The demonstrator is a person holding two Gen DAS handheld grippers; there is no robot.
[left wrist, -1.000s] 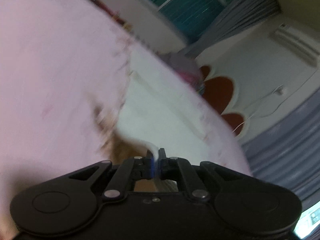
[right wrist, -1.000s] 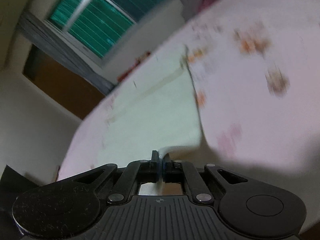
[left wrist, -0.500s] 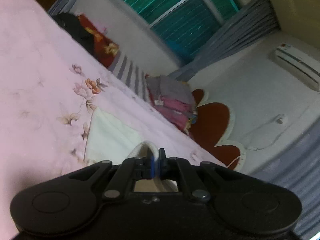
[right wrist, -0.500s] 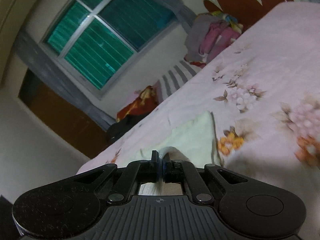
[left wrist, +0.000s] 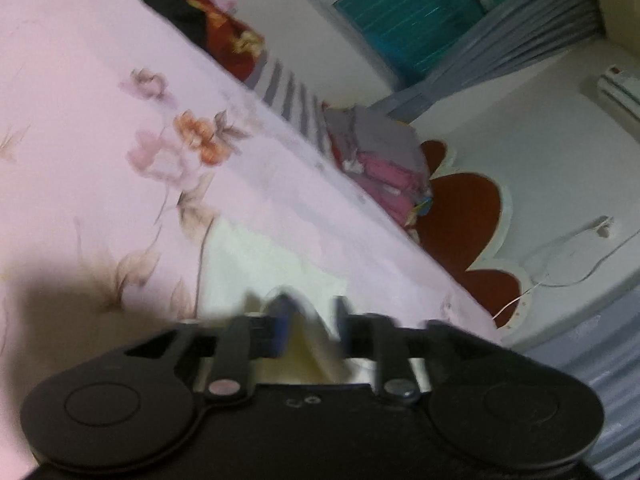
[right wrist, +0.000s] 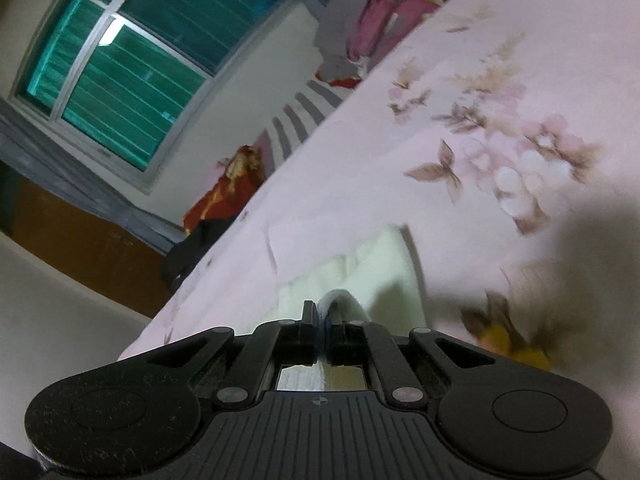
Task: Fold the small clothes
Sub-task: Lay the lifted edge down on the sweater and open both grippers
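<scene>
Carried across since the blurred earlier view, the pale cream cloth garment (left wrist: 256, 264) is laid low-centre on the pink floral bed (left wrist: 80, 92). Left claw (left wrist: 310, 320) is opening around a fold; right claw (right wrist: 322, 330) is starting to open, its edge still pinched. Release, then smoothing, seems called for.

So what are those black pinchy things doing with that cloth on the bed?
A person is folding a small pale yellow cloth on a pink flowery bedsheet, with a gripper in each hand. The left gripper is opening, its pads apart and an edge of the cloth loose between them. The right gripper still pinches its cloth edge, though it is starting to open too. More clothes are piled at the bed's far edge.
</scene>
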